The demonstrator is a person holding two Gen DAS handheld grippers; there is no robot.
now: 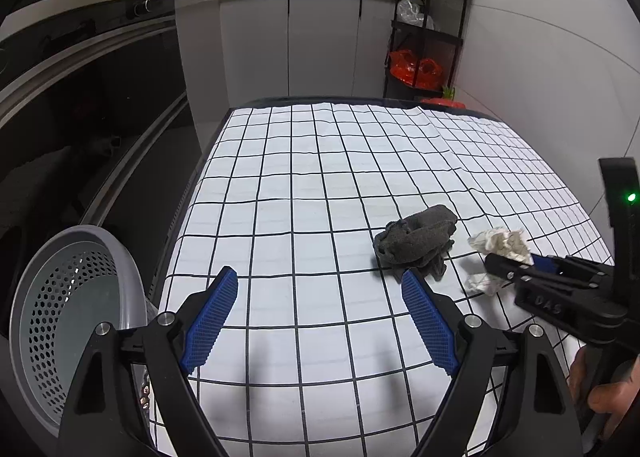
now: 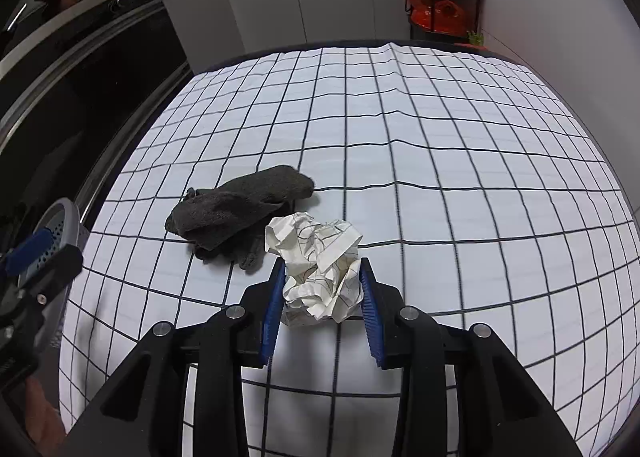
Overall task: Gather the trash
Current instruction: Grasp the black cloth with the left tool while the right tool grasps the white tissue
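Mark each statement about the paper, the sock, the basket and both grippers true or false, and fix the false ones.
1. The right gripper has the crumpled paper between its pads. True.
2. The left gripper holds the grey sock. False: it is open and empty.
3. The sock lies inside the grey basket. False: it lies on the checked tablecloth.
4. The basket sits off the table's left edge. True.

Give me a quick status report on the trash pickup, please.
Right gripper shut on crumpled white paper ball. Left gripper open, empty. Dark grey cloth beside it.
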